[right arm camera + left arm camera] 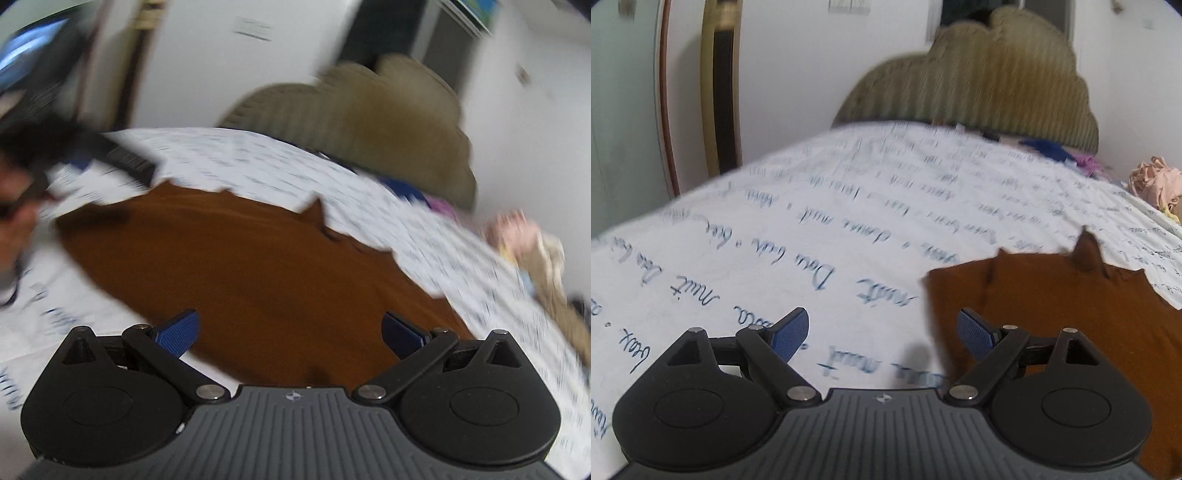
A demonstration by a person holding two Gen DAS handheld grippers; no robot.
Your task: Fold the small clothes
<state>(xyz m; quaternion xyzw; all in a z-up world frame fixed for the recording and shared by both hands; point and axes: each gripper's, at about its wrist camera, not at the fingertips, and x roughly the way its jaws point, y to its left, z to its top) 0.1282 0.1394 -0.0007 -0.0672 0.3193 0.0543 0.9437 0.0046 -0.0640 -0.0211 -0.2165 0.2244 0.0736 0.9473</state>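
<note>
Bed sheet (820,206) printed with script, brown garment (236,266) spread flat, padded headboard (979,85) behind; both grippers' jaws spread, empty, above the sheet

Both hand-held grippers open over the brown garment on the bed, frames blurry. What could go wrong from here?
1. The brown garment lies flat on the printed bedsheet; a low pinch may grab the sheet too.
2. The left hand-held gripper sits mostly over bare sheet beside the garment's edge, so closing there could miss the cloth.
3. Small points stick up along the far edge; folding over them may leave the fold uneven.
</note>
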